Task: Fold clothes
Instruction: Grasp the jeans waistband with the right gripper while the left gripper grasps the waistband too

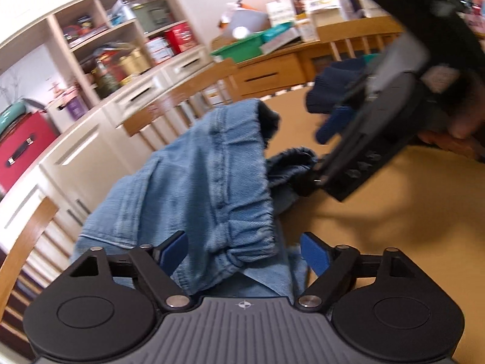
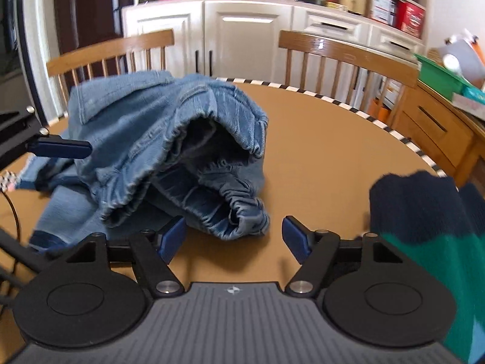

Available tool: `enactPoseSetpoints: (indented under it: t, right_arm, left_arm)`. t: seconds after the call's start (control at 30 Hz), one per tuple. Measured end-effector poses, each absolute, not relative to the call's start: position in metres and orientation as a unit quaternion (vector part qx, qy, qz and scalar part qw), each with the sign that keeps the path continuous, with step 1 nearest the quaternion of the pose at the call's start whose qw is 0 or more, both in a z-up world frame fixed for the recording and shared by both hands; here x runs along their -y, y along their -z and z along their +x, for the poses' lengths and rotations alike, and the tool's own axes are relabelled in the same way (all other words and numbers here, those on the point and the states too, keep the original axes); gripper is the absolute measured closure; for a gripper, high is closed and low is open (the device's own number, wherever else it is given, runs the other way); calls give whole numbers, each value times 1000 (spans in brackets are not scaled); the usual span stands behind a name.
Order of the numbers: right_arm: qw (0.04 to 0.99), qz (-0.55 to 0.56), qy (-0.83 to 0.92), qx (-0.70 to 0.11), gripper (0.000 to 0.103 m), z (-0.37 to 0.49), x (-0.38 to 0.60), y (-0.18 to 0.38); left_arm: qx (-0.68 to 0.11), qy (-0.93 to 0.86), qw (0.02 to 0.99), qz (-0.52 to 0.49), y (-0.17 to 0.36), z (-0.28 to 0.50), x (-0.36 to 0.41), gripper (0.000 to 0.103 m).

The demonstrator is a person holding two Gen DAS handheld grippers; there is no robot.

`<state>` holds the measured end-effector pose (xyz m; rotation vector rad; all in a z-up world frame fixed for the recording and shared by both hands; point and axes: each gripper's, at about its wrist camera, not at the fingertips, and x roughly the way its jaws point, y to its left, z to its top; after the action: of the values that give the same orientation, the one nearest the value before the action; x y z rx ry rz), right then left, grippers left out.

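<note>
A crumpled pair of light blue jeans (image 1: 206,176) lies on the round tan table (image 1: 379,242), waistband bunched and gaping (image 2: 145,127). My left gripper (image 1: 244,254) is open wide, with a fold of the denim lying between its blue pads, which do not press on it. My right gripper (image 2: 235,238) is also open, its pads either side of the elastic waistband end and a gap on the right. In the left wrist view the right gripper (image 1: 315,160) hangs by the jeans' far edge, held by a hand (image 1: 460,124). A blue pad (image 2: 60,148) of the left gripper shows against the jeans.
A navy and green knitted garment (image 2: 424,212) lies at the table's right side. Wooden chairs (image 2: 333,48) stand round the far rim. Behind them are white cupboards (image 2: 242,36) with filled shelves and a wooden sideboard (image 2: 433,127). Bare table (image 2: 318,139) lies right of the jeans.
</note>
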<state>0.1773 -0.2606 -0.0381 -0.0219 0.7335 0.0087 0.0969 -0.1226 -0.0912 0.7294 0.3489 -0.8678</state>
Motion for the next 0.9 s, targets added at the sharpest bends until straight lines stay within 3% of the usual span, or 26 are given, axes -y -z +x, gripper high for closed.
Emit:
enactPoseSetpoints:
  t: [0.07, 0.13, 0.2, 0.3, 0.5, 0.53, 0.73, 0.83, 0.9]
  right_arm:
    - [933, -19, -8, -360, 54, 183, 260, 41]
    - [935, -20, -9, -354, 59, 186, 260, 42]
    - [938, -4, -14, -346, 81, 186, 265, 35]
    - [939, 64, -22, -337, 85, 182, 284, 18]
    - [942, 37, -27, -332, 88, 168, 288, 0]
    - [941, 36, -27, -334, 88, 167, 289, 0]
    - [940, 34, -25, -340, 88, 166, 286, 0]
    - [939, 31, -22, -342, 88, 168, 284, 1]
    - [938, 36, -20, -343, 88, 169, 286, 1]
  left_arm:
    - [-158, 413, 827, 349, 100, 96, 122, 17]
    - [-156, 409, 827, 354, 108, 97, 124, 17]
    - [-154, 401, 829, 358, 114, 100, 126, 17]
    - [-136, 392, 838, 354, 110, 100, 125, 21]
    - [-86, 362, 868, 330, 101, 97, 120, 29]
    - [-89, 357, 870, 328, 102, 100, 120, 35]
    - [-109, 359, 872, 314, 99, 121, 115, 36]
    - [-76, 383, 862, 322, 94, 117, 117, 34]
    - [-56, 399, 851, 338, 90, 112, 122, 40]
